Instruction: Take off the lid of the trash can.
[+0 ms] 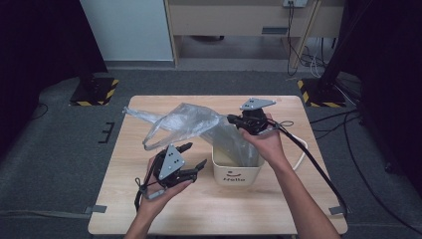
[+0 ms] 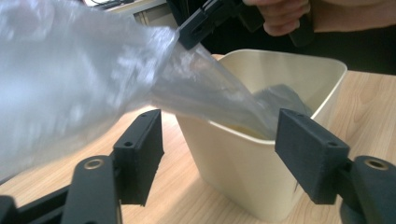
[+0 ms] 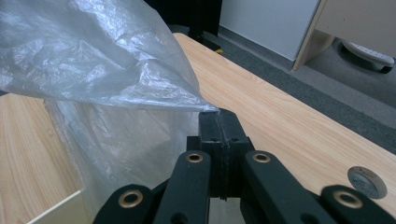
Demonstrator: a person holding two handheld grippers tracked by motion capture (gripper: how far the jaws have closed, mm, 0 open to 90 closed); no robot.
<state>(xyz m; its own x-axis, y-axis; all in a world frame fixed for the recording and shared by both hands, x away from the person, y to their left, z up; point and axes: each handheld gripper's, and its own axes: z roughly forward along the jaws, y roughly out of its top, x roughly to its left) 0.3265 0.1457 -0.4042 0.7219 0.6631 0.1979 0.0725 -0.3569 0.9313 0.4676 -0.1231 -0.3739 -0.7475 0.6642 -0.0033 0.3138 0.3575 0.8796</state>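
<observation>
Right tongs (image 3: 219,116) pinch the plastic bag (image 1: 191,122) over the bin (image 1: 238,174); left tongs (image 1: 195,155) are spread, empty.

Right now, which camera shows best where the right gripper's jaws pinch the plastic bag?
The right gripper view: the shut jaws of the right gripper clamp the plastic bag at its edge, close up. The high view shows that grip small, above the bin; the left gripper view shows it from below, at the frame's top.

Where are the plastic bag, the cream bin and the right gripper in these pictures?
plastic bag (image 1: 191,122): high view, on its crumpled middle above the table.
cream bin (image 1: 238,174): high view, on the front wall by the printed face.
right gripper (image 3: 219,123): right gripper view, at the shut jaw tips pinching the bag's edge.
</observation>
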